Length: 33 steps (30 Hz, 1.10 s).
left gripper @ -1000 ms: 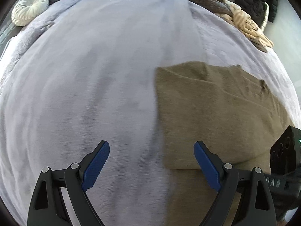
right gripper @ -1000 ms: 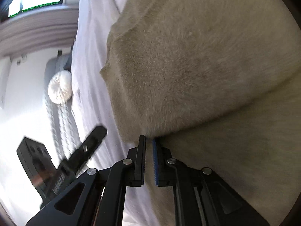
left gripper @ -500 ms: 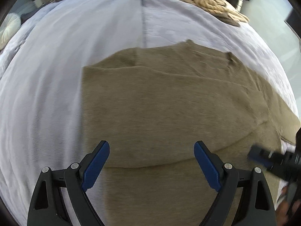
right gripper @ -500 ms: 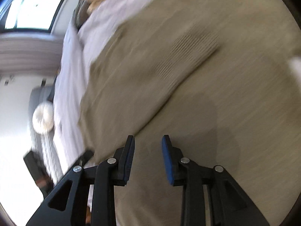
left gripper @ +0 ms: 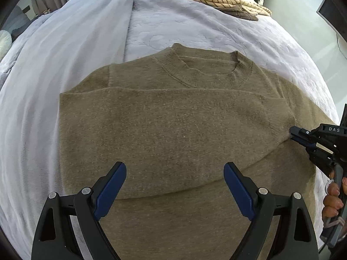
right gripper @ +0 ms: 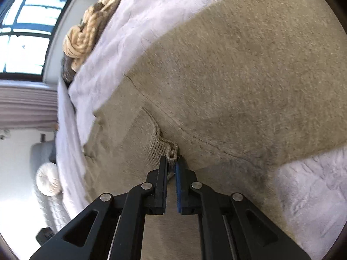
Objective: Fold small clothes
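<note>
Pinching ribbed sleeve cuff (right gripper: 159, 149) with right gripper (right gripper: 171, 162), jaws nearly closed on knit (sleeve folded across chest). I keep left gripper (left gripper: 175, 184) wide open, empty, hovering over olive sweater (left gripper: 173, 125) lying flat on bed cover (left gripper: 195, 26), ready to pin fold.
</note>
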Tool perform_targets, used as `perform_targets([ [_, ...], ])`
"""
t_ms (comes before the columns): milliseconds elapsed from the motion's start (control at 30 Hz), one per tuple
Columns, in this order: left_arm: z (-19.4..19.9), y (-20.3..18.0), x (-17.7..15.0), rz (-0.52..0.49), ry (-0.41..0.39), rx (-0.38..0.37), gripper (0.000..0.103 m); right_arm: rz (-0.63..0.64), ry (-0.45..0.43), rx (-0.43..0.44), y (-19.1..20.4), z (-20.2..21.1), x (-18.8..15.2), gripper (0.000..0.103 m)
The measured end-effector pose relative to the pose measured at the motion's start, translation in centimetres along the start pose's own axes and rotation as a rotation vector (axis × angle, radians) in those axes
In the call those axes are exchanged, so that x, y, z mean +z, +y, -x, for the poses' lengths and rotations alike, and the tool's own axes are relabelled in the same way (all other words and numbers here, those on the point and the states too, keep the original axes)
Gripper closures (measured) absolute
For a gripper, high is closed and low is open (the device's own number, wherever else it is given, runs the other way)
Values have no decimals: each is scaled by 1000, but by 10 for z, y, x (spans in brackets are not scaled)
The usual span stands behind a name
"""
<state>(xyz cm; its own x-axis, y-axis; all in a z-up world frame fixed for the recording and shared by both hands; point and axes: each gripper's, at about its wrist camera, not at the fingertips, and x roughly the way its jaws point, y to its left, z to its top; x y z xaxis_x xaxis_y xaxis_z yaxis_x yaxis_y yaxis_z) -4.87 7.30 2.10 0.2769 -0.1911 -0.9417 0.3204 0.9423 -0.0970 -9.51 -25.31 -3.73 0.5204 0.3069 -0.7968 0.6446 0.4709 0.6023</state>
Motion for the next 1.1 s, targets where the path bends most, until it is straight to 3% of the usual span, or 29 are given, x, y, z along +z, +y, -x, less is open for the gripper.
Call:
perform_targets([
  [300, -12, -16, -5, -4, 48, 6, 11, 17, 18, 32, -15, 23, -9, 91],
  [367, -14, -21, -5, -8, 59, -8, 11, 1, 21, 57, -28, 36, -12, 68],
  [433, -15, -29, -7, -15, 66, -16, 11, -16, 10, 84, -39, 51, -16, 55],
  [767, -24, -85, -14, -120, 113, -65, 11, -94, -127, 28, -101, 125, -12, 52],
  [1100, -29, -130, -23, -204, 134, -76, 11, -242, -293, -14, -166, 184, 14, 52],
])
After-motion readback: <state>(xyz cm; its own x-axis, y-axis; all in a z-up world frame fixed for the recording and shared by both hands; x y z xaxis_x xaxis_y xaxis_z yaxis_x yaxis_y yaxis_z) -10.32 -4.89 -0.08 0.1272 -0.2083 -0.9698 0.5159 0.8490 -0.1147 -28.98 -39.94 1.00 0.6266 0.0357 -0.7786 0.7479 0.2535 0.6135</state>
